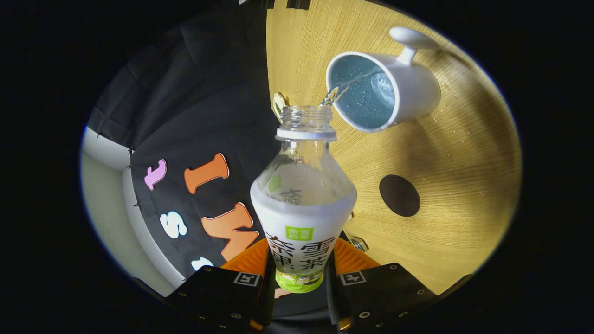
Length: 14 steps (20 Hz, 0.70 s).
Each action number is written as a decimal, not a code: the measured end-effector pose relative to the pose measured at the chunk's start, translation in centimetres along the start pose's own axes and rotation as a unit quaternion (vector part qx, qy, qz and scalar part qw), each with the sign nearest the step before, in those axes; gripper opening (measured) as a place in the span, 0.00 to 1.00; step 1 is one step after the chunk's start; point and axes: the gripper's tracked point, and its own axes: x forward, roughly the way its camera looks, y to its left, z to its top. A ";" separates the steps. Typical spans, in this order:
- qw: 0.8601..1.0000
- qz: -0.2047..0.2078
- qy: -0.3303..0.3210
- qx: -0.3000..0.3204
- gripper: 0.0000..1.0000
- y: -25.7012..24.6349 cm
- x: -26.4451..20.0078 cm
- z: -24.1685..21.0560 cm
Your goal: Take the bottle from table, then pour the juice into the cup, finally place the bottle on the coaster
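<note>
The gripper (299, 278) was clamped on the bottle (301, 204), both fingers pressing its labelled lower body. The bottle's long axis ran straight ahead of the fingers, its open neck just short of the cup (408, 90) rim (a thin stream crossed into it). Bare table (464, 185) lay around the coaster (399, 195), well apart from the cup.

The bottle (304, 195) is showing clear glossy plastic with a smooth printed wrap. Beyond it, the cup (385, 90) is looking glossy and smooth; the table (464, 185) is showing matt wood grain, the coaster (399, 195) dull matt.
</note>
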 end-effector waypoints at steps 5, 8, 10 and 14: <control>1.000 0.002 0.002 0.010 0.47 0.2 0.0 -0.2; 1.000 0.000 -0.002 0.018 0.47 0.2 -0.1 0.2; 1.000 -0.003 -0.004 0.022 0.47 0.1 0.0 0.2; 1.000 0.001 0.001 0.029 0.47 0.4 0.2 -0.1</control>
